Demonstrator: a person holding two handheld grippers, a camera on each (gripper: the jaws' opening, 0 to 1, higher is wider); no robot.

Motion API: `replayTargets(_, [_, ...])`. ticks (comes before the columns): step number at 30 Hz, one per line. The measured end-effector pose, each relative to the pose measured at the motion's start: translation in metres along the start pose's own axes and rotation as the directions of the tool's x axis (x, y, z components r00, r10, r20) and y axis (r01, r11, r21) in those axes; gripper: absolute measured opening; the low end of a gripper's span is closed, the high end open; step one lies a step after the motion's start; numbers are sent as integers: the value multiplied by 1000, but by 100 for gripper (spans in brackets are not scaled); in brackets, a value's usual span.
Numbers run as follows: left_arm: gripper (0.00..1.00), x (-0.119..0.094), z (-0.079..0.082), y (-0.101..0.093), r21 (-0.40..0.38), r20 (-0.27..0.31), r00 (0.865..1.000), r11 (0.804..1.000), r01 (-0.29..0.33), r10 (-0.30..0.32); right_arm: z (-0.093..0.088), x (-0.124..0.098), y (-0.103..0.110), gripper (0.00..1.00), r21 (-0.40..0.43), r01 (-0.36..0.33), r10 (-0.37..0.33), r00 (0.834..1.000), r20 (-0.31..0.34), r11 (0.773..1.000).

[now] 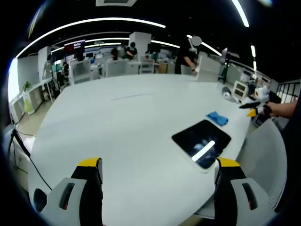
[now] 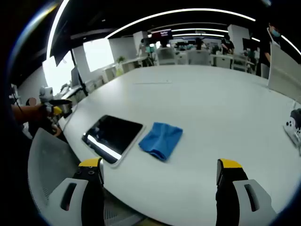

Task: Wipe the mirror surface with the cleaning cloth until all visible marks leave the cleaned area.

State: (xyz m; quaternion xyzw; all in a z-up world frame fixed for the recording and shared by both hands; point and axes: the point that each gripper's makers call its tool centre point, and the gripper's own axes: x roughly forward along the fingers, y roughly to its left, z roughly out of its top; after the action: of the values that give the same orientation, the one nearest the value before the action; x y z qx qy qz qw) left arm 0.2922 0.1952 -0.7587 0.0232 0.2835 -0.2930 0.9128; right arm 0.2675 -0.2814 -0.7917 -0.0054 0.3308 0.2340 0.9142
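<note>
A dark rectangular mirror [image 1: 201, 141] lies flat near the table's edge, reflecting a ceiling light strip. Beyond it sits a folded blue cleaning cloth [image 1: 217, 117]. My left gripper [image 1: 160, 169] is open, its yellow-tipped jaws wide apart above the table, with the mirror just inside the right jaw. In the right gripper view the mirror [image 2: 113, 135] lies left of the blue cloth [image 2: 161, 139], the two almost touching. My right gripper [image 2: 160, 168] is open and holds nothing, short of the cloth. The left gripper [image 2: 55, 108] shows at far left there, and the right gripper [image 1: 256, 108] at far right in the left gripper view.
The big white oval table [image 1: 131, 122] holds a white controller-like device [image 2: 292, 128] at its right rim. A grey chair back [image 2: 47, 165] stands by the mirror's edge. Desks, chairs and several people fill the office behind.
</note>
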Motion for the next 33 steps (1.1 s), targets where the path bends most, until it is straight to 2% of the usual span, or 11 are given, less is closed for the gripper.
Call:
replayTargets(20, [100,-2,-1,-1,-4,3,1000,1000,1,-1,1,1,5,99,5,0,0,1000,-4,1000])
replayTargets(29, [100,3,-3,-1,-3,2,1000,1000,14,-14,15,1,11,98,-1,25,-25,999,25,1000])
replayTargets(33, [99,4,-1,-5,0,7,1000,1000,20,-20,15,2,8,98,0,26,-26,999,24,1000])
